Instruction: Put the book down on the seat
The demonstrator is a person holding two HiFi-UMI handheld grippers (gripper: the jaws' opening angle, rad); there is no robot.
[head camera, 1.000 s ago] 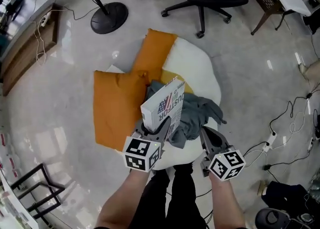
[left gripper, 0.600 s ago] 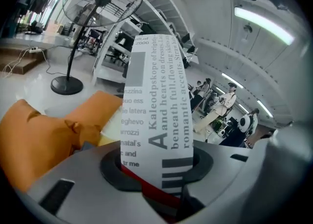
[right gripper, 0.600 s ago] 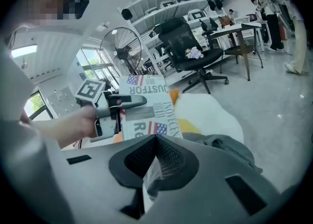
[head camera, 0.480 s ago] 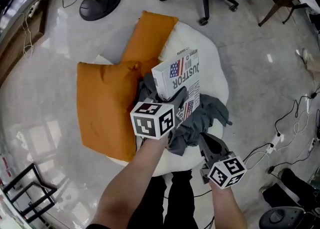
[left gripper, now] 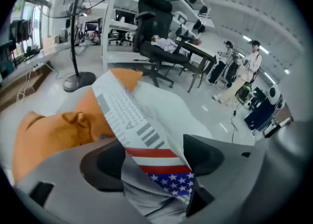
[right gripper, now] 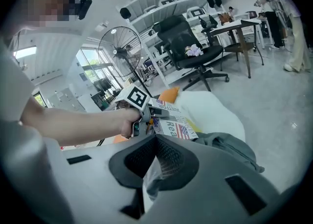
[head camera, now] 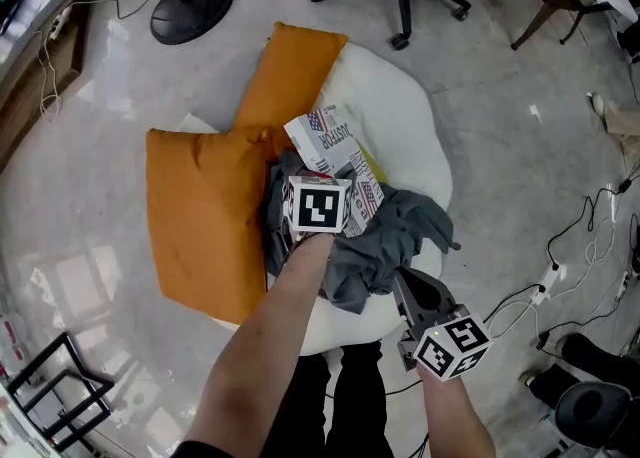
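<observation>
Book on the white seat, left fingers open around it.

The paperback book with a flag-printed cover (head camera: 330, 146) rests near the middle of the round white cushioned seat (head camera: 400, 126). Its lower end is on the crumpled grey cloth garment (head camera: 385, 236) over the seat's near part, and two orange fabric cushions (head camera: 200, 216) lie at the seat's left side. The left gripper (left gripper: 154, 160) is over the seat's middle; its fingers have just been opening and stand wide, with the book between them but not clamped. The right gripper (right gripper: 155, 140) hovers at the seat's near edge, fingers closed together on nothing.
</observation>
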